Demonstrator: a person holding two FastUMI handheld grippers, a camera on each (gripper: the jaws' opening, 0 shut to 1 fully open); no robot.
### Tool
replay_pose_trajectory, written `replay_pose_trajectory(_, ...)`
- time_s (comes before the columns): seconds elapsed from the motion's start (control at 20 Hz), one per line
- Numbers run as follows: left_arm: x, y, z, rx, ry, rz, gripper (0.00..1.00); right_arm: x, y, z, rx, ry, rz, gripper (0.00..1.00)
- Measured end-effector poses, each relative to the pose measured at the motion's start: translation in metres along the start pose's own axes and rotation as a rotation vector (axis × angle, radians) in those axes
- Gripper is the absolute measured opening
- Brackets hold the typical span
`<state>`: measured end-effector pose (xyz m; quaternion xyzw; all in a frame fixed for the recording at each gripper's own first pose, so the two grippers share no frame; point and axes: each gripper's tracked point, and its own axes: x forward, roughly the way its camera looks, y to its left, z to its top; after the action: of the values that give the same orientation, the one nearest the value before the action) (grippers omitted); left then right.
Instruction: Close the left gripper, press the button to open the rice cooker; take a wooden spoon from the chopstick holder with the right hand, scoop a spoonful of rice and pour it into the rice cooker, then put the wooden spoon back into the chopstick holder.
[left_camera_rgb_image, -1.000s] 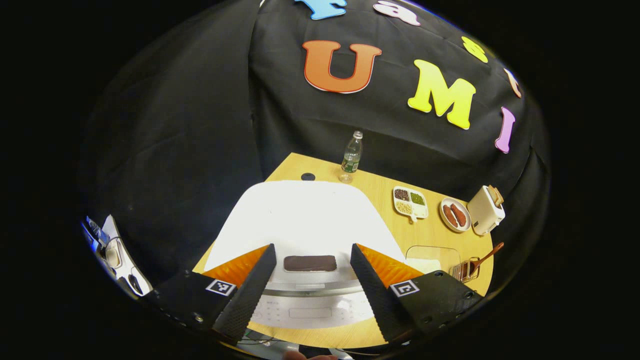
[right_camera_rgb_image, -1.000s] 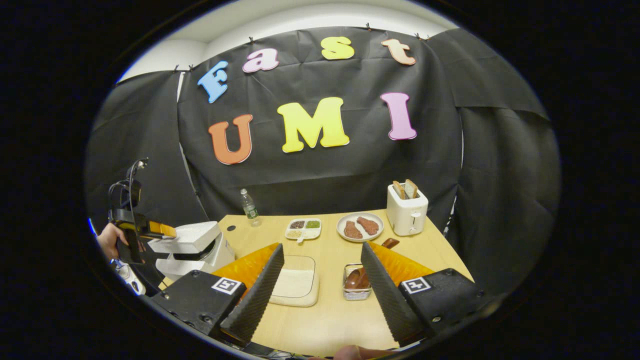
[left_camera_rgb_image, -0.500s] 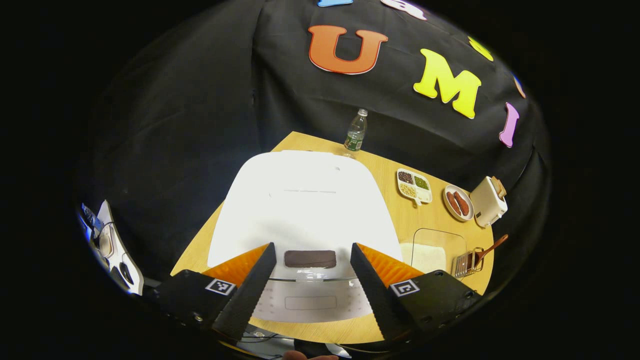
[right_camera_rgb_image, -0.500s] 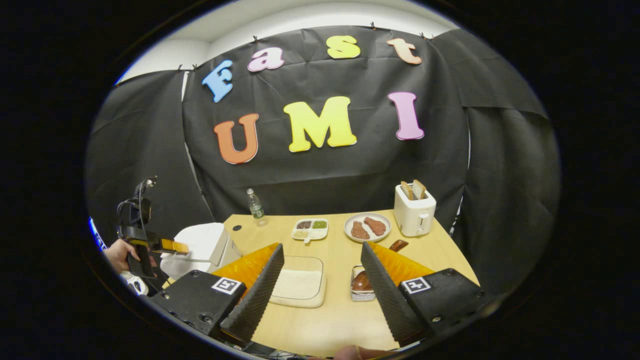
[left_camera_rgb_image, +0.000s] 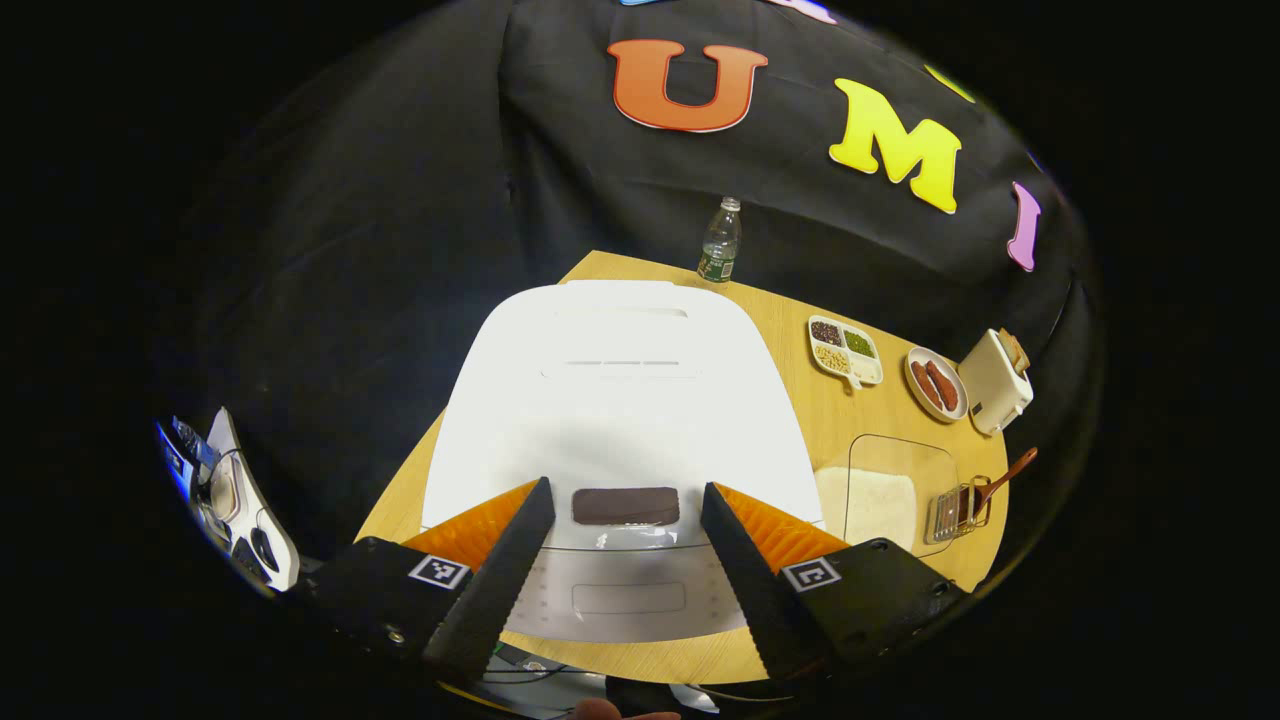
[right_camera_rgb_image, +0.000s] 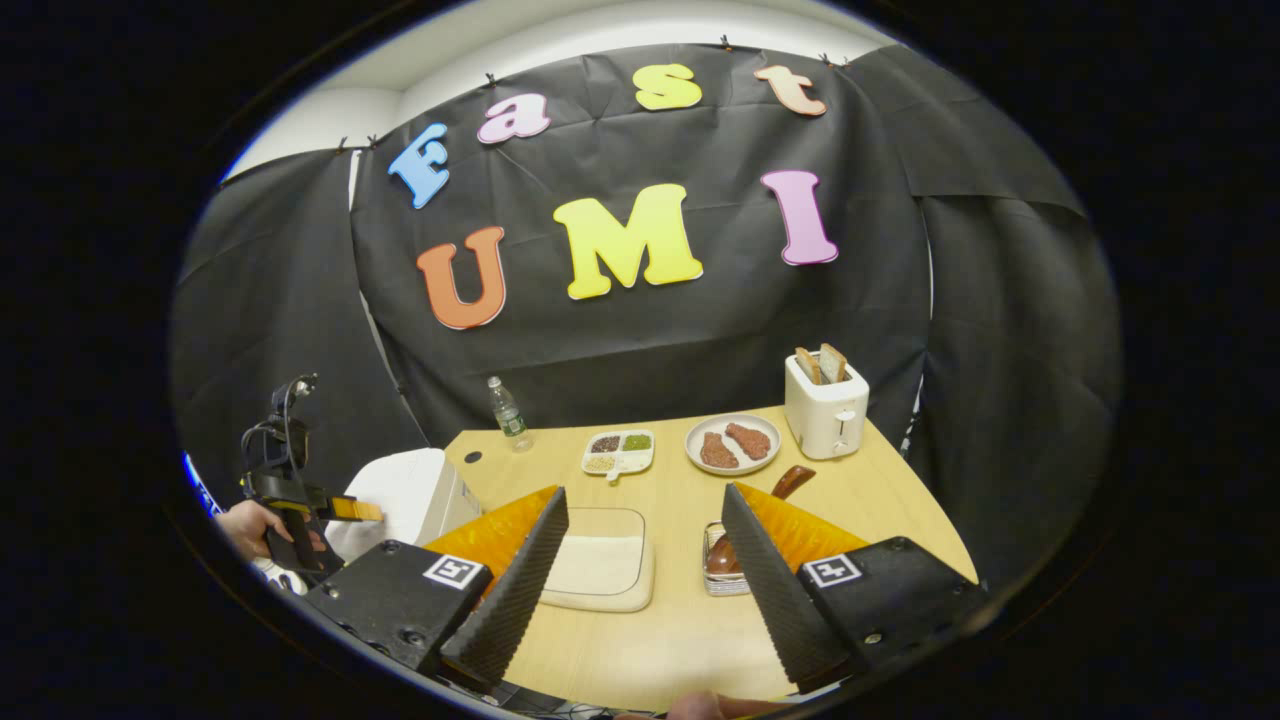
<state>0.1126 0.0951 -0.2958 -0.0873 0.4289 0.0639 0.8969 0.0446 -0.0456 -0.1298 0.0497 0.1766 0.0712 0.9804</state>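
Wooden spoon (right_camera_rgb_image: 782, 484) bowl (behind jaws)

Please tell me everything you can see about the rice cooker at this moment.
The rice cooker is white, smooth and plastic-looking, with a rounded lid, now shut. A dark rectangular button sits at the lid's front edge, above a pale control panel. It stands on the wooden table, at its left end. The left gripper hovers over the button, jaws open, not visibly touching it.

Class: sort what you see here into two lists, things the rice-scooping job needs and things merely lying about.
Needed: rice cooker, its button, wooden spoon, chopstick holder, rice tray, left gripper, right gripper.

Lying about: water bottle, divided dish, plate, toaster.
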Motion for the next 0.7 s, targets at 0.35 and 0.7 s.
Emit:
replay_pose_trajectory(0.35,-0.008,-0.002,0.002,0.002,-0.063,0.008,0.99,0.004,0.004,-0.002,0.011,0.013,0.021,0.99)
replay_pose_trajectory(0.7,-0.009,-0.001,0.011,-0.022,-0.103,0.021,0.96,0.003,-0.008,0.018,-0.005,-0.025,0.021,0.99)
